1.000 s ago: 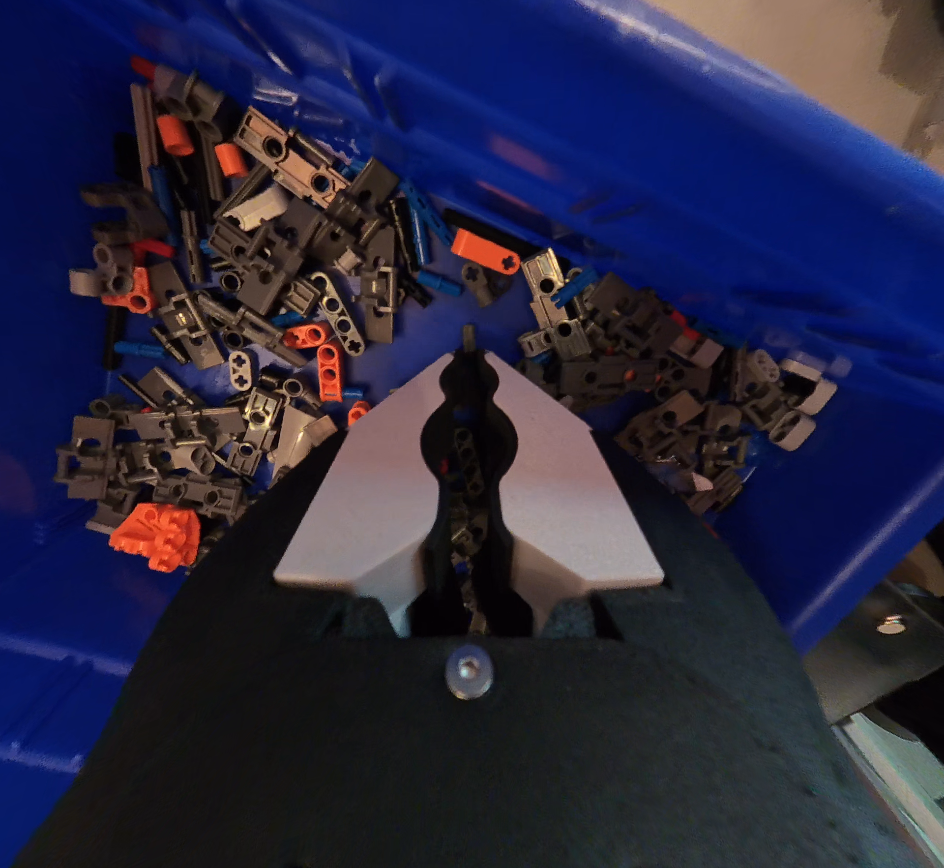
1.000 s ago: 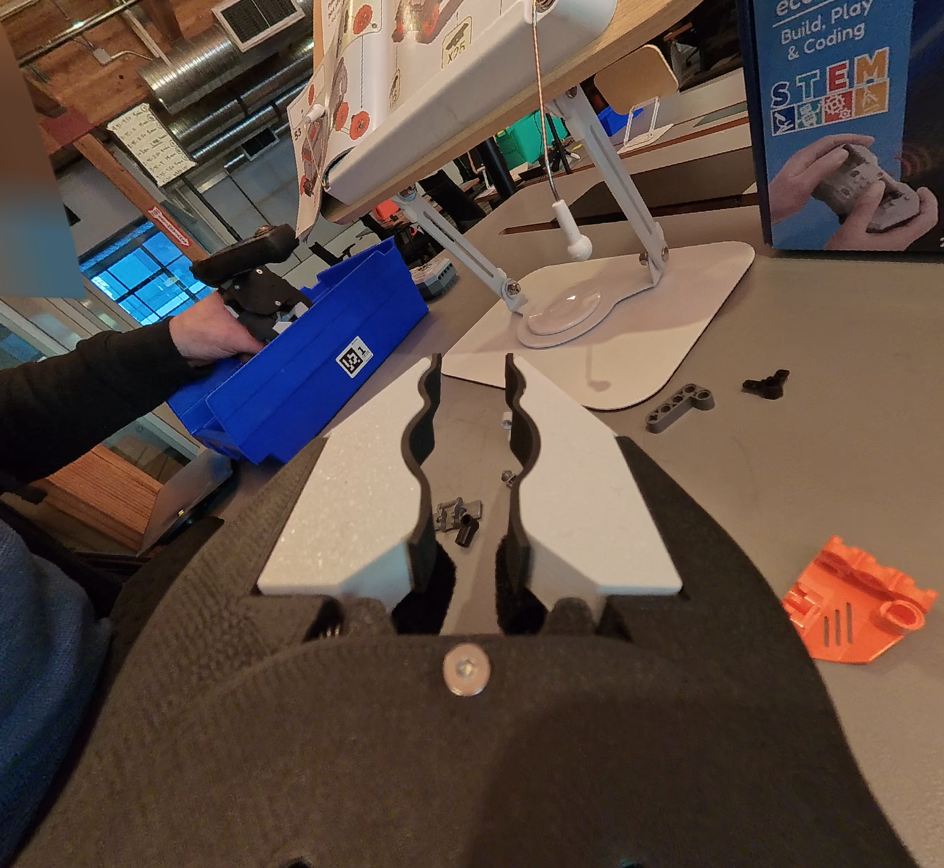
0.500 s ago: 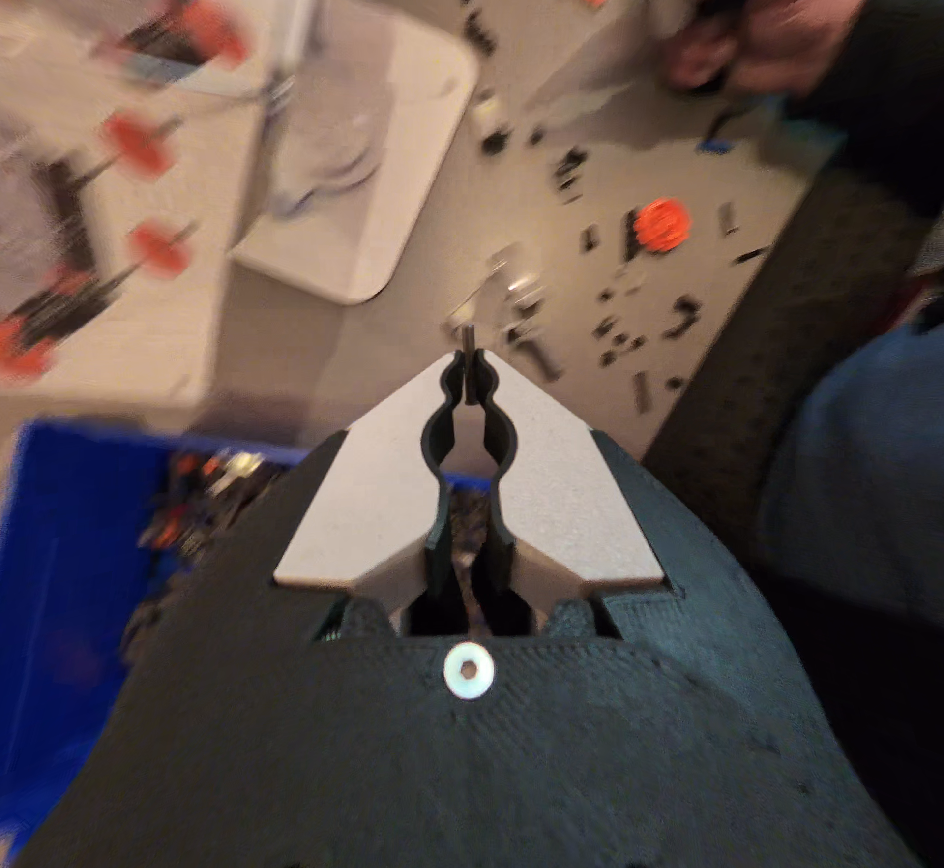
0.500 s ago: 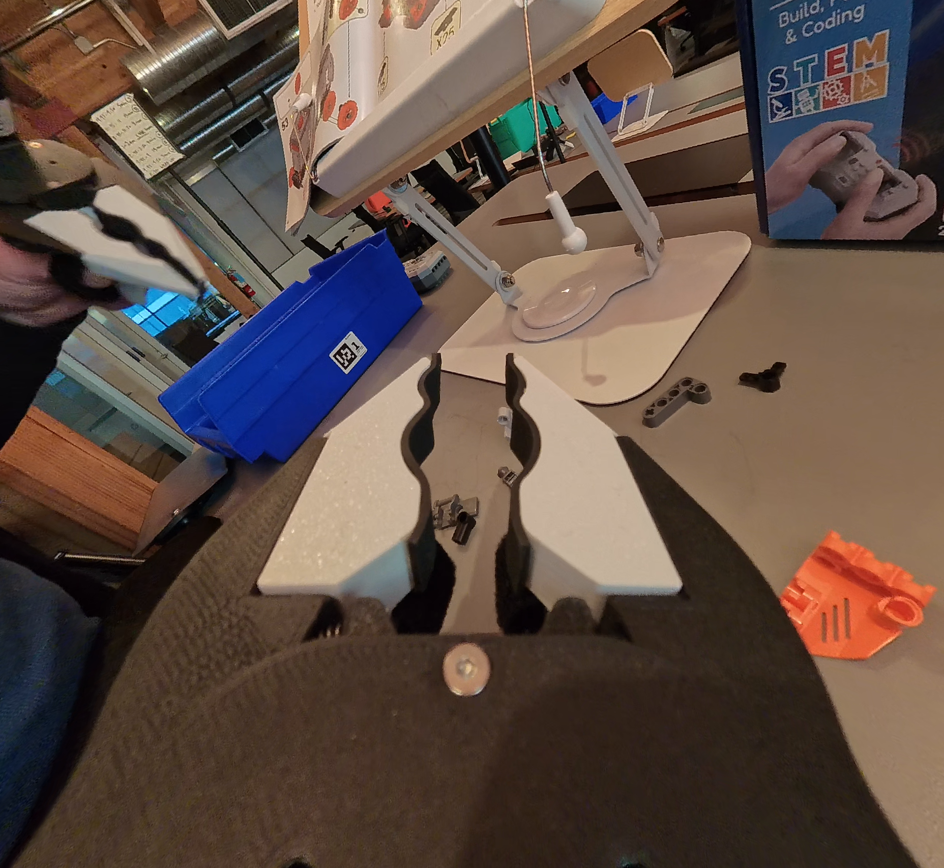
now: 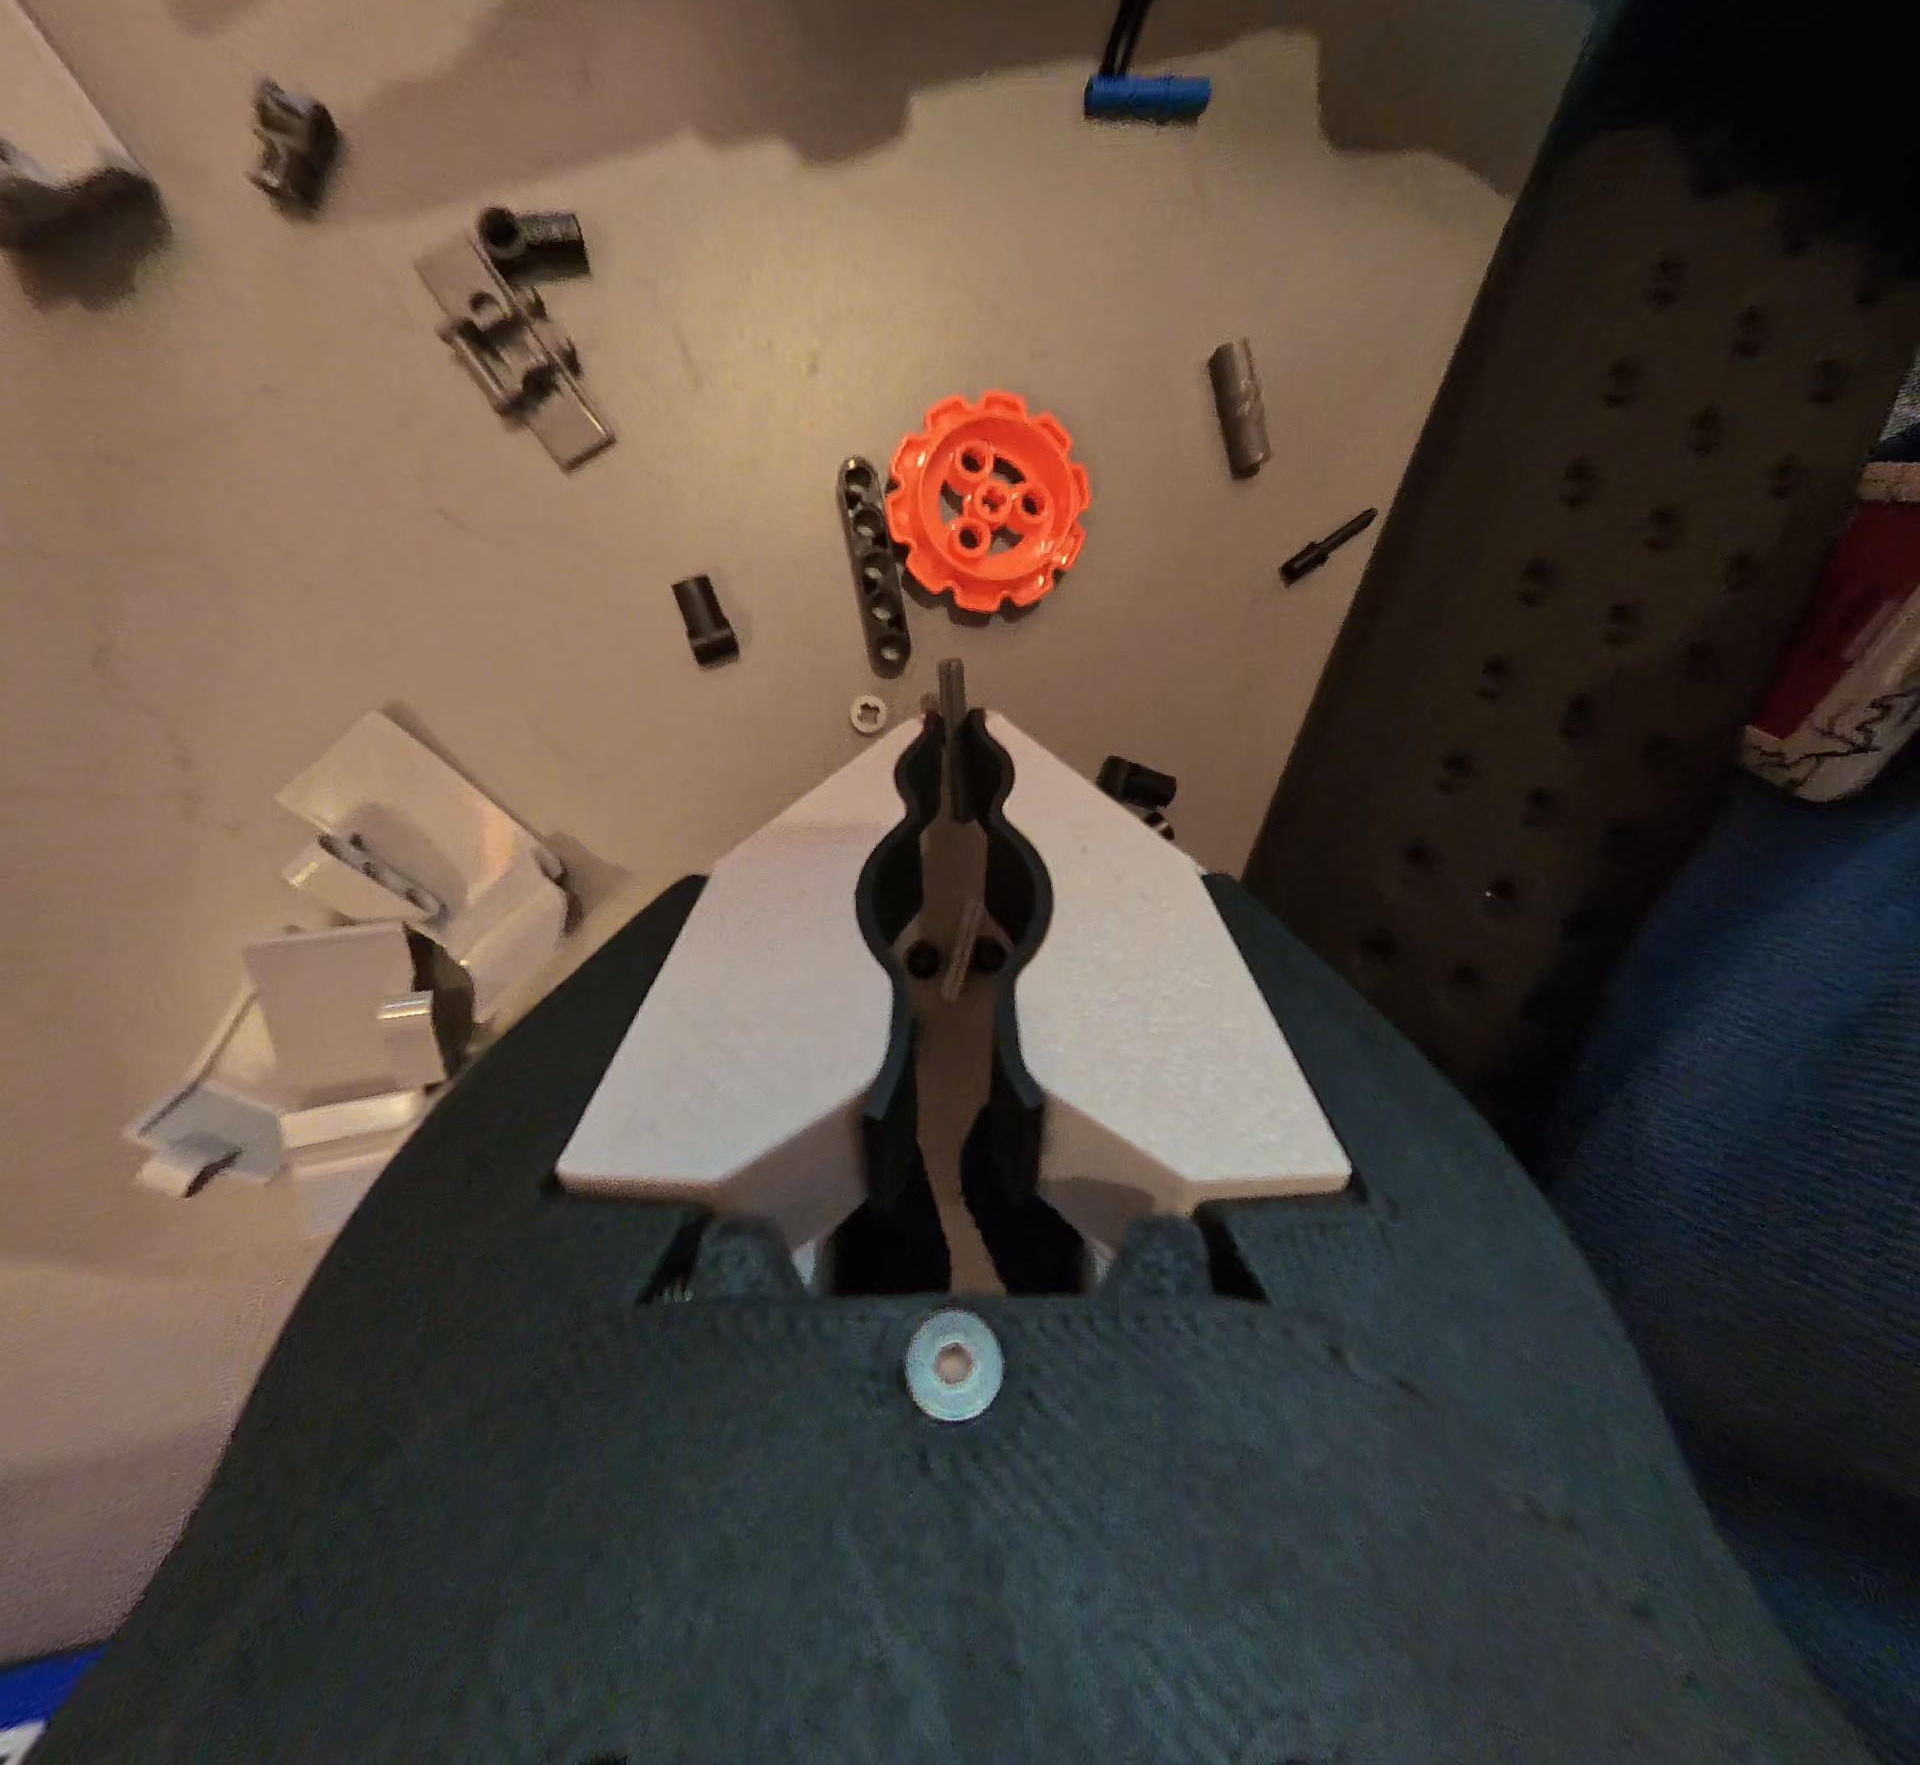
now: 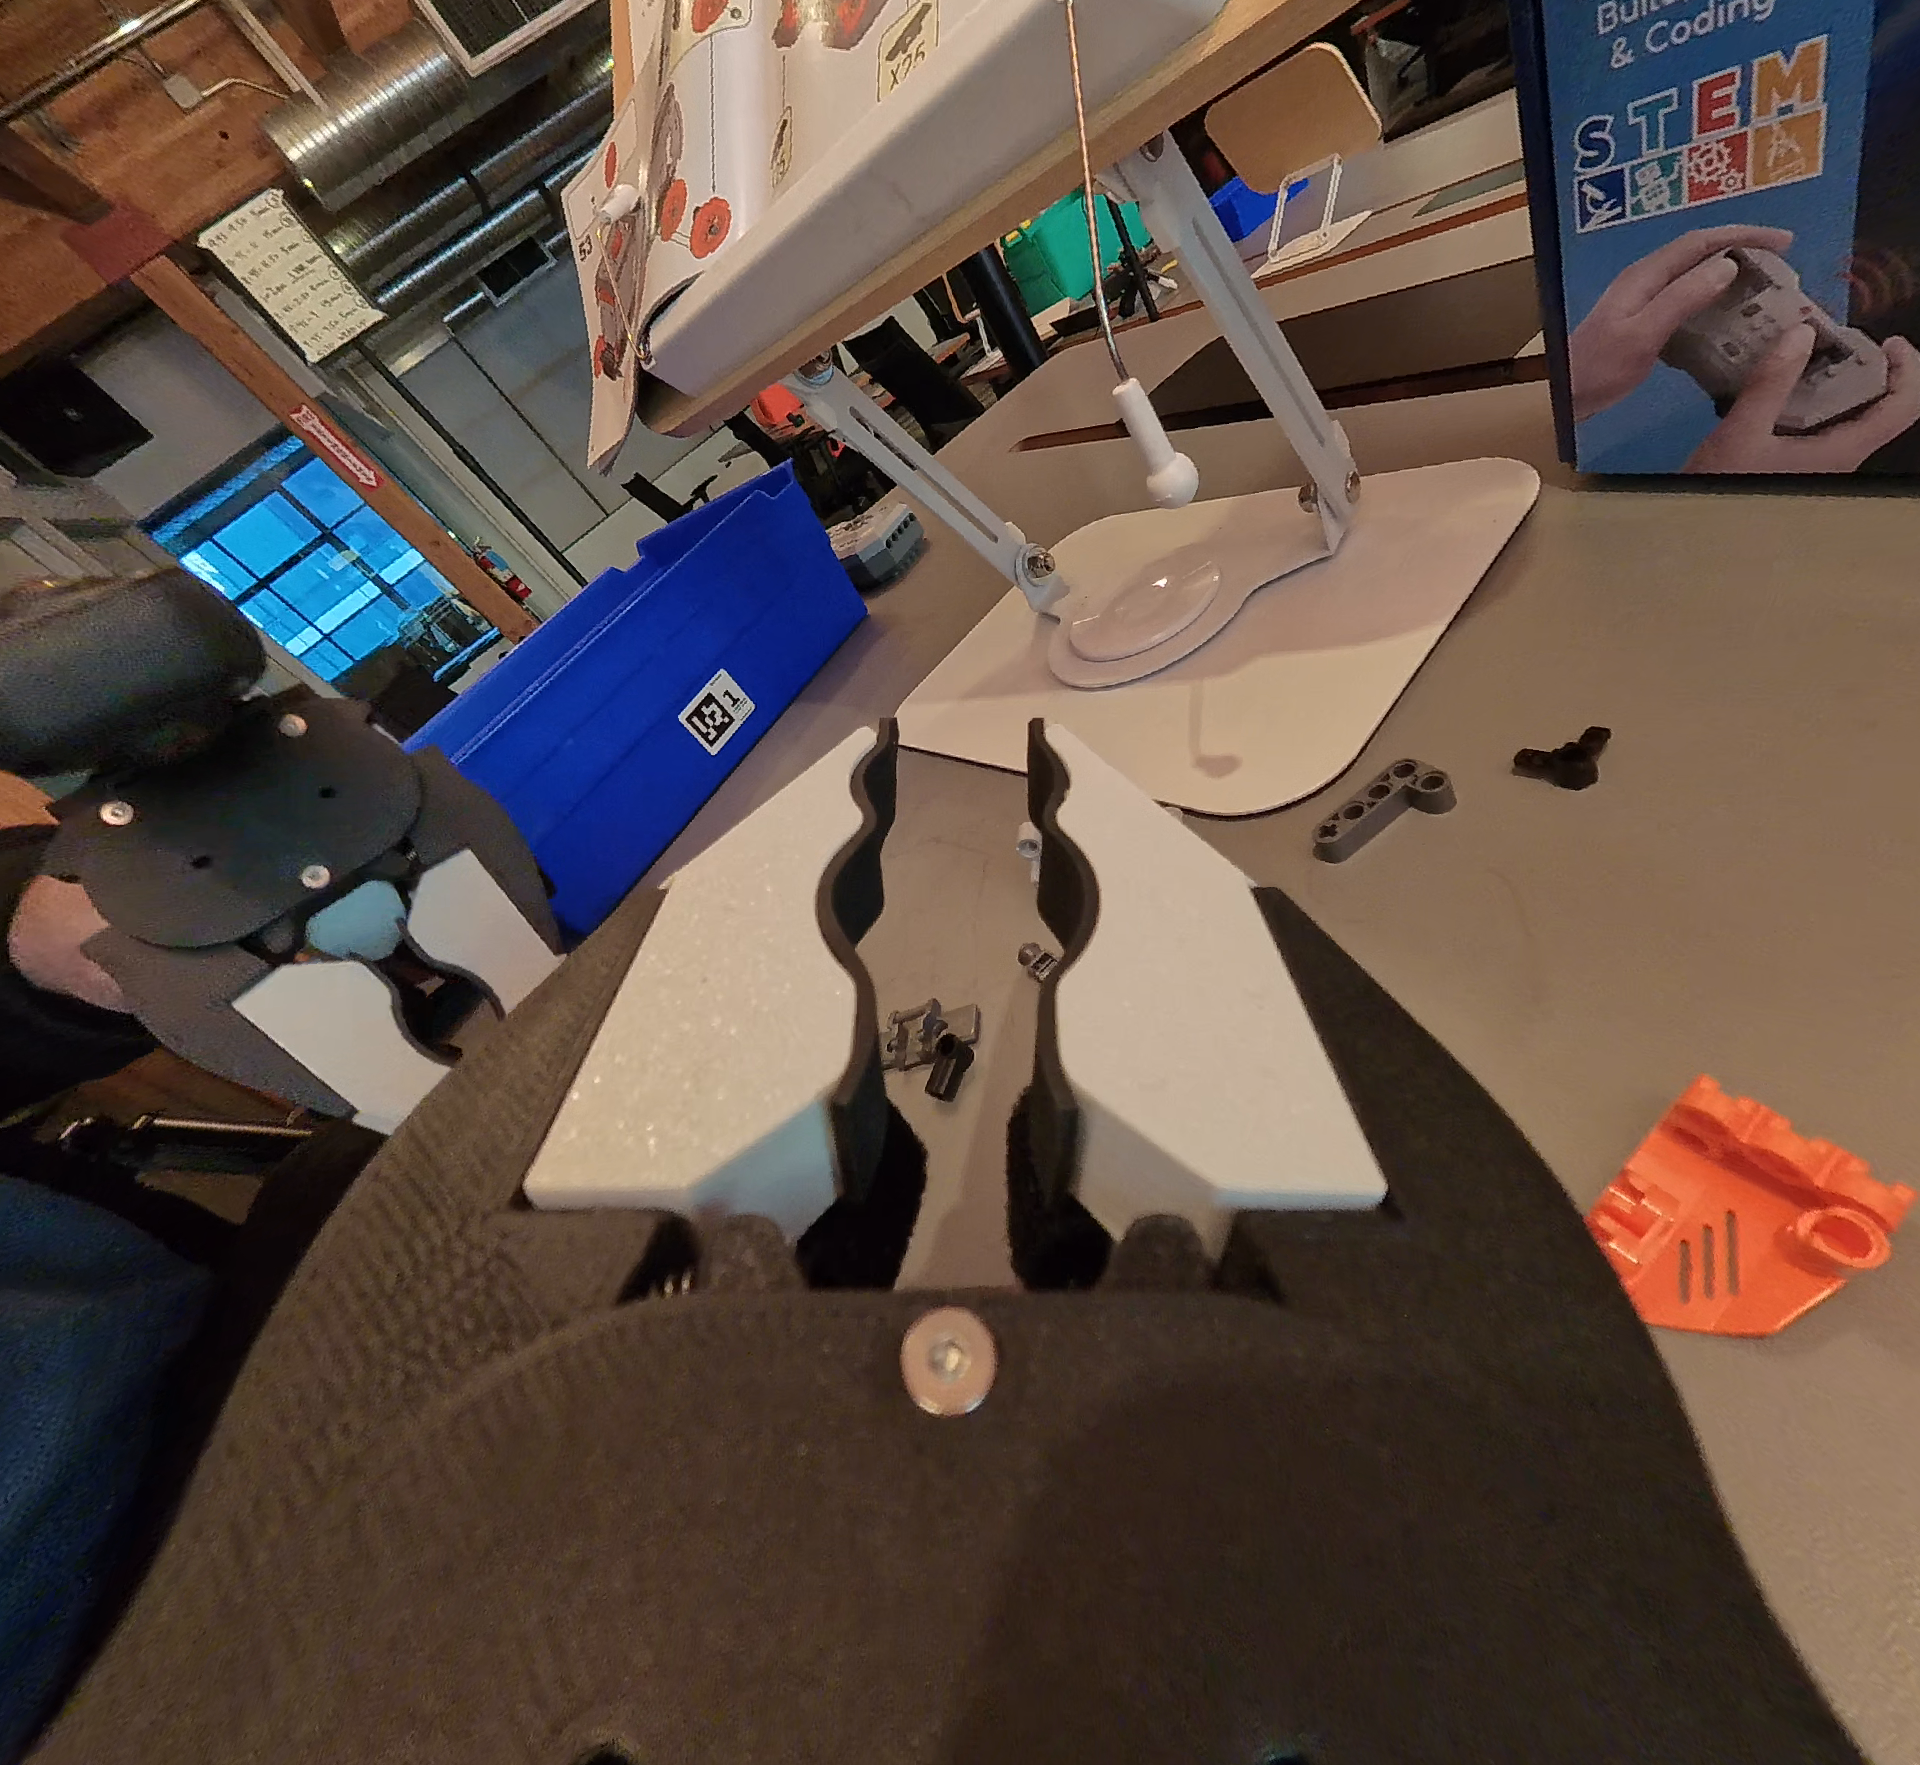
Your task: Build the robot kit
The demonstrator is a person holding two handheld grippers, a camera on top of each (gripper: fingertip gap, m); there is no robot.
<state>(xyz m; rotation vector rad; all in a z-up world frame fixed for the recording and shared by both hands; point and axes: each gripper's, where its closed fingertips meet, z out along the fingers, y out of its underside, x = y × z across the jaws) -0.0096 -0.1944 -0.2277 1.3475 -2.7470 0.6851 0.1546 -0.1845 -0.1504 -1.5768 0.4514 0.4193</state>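
My left gripper (image 5: pixel 951 723) is shut on a thin dark grey axle pin (image 5: pixel 952 689) that sticks out past its tips. It hovers over the grey table, just short of an orange gear wheel (image 5: pixel 987 502) and a black holed beam (image 5: pixel 873 564). A small grey ring (image 5: pixel 864 709) lies just left of the tips. My right gripper (image 6: pixel 961 749) is open and empty, low over the table, with a small grey bracket and black pin (image 6: pixel 932 1040) lying between its fingers. The left gripper also shows at the left of the right wrist view (image 6: pixel 416 993).
A blue parts bin (image 6: pixel 644 707) stands at the left, beside a white book stand (image 6: pixel 1226 635) holding an instruction booklet. A blue box (image 6: pixel 1714 157) stands at the far right. An orange panel (image 6: pixel 1745 1216), a grey bent beam (image 6: pixel 1382 806) and light grey parts (image 5: pixel 353 967) lie loose on the table. My right fingertips sit around 20 cm from my left ones. My left tips are roughly 4 cm from the orange gear wheel (image 5: pixel 987 502).
My left gripper has lifted out of the blue bin with the axle pin and swung over the table to the loose parts near the orange gear. The right gripper has barely moved.
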